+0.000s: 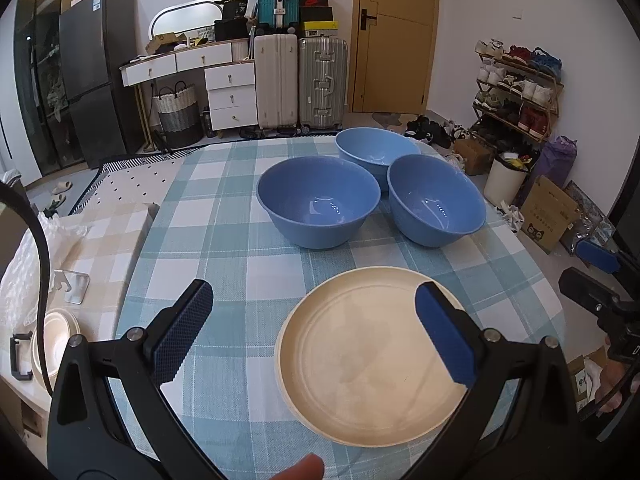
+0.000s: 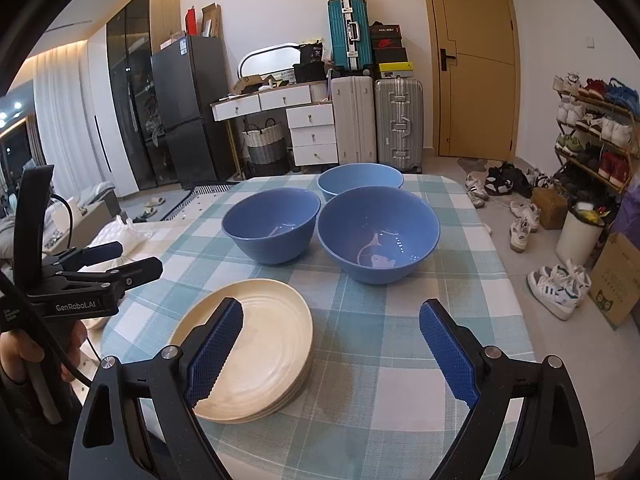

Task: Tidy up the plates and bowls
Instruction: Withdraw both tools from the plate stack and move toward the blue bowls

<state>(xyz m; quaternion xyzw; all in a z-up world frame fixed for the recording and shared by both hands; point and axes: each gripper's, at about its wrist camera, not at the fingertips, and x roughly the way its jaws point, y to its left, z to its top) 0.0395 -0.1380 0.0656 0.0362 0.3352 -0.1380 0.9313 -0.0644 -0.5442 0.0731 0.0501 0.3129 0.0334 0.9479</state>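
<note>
Three blue bowls and one stack of cream plates sat on the checked tablecloth (image 2: 400, 360) when I looked through both cameras. The table itself was the biggest thing, its cloth running to the far edge. On its far half stood the bowls, close together: a left bowl (image 1: 318, 204), a right bowl (image 1: 437, 204), and a far bowl (image 1: 376, 152) behind them, all upright and empty. Nearer to me lay the plates (image 2: 248, 354), just left of the middle.

I judged the bowls light and stiff, probably plastic, with smooth, glossy walls that could slip. I would pinch one by the rim, a pad inside and a pad outside. The plates looked thin and hard; their low rim leaves little to catch, so I would come in at the near edge.

My left gripper (image 1: 316, 336) hung above the plates with jaws wide apart, holding nothing. My right gripper (image 2: 332, 350) likewise stood wide apart and empty over bare cloth right of the plates.

Only the right camera showed the layered edges of the stack; from the left one it read as a single plate. The left camera alone showed a smaller pale dish (image 1: 56, 336) off the table's left side.
</note>
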